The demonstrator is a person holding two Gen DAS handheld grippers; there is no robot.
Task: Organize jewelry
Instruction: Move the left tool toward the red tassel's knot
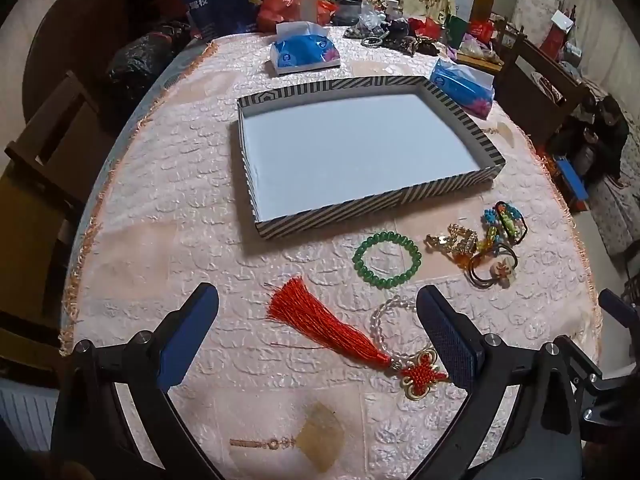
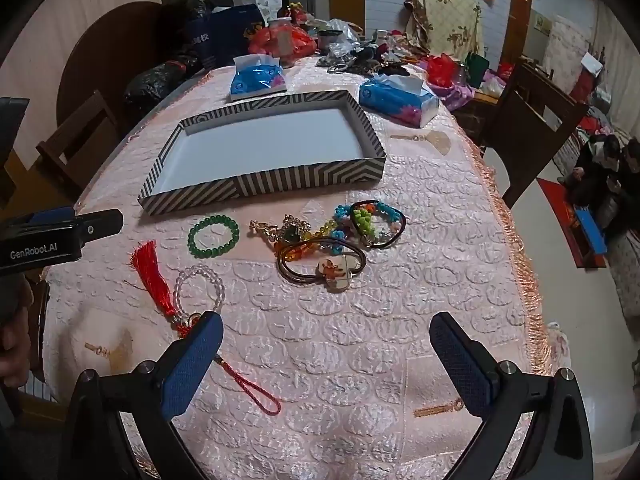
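In the left wrist view, one striped tray (image 1: 448, 196), one green bracelet (image 1: 387, 259) and two tissue packs (image 1: 304, 50) are counted; the red tassel (image 1: 320, 326) lies between the wide-spread left gripper (image 1: 316, 332).

In the right wrist view, the jewelry pile (image 2: 332, 240), perhaps five tangled pieces, is seen beyond the wide-open, empty right gripper (image 2: 326, 354).

Bracelets (image 2: 213, 236) lie before the tray (image 2: 264, 184) on the table (image 2: 360, 340)

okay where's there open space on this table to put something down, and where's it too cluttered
The striped tray is bare inside. The cloth between the right hand-held gripper and the hair ties is free, as is the stretch left of the tray. The strip in front of the tray is crowded: green bracelet, red tassel, clear bracelet. The far end is piled with bags.
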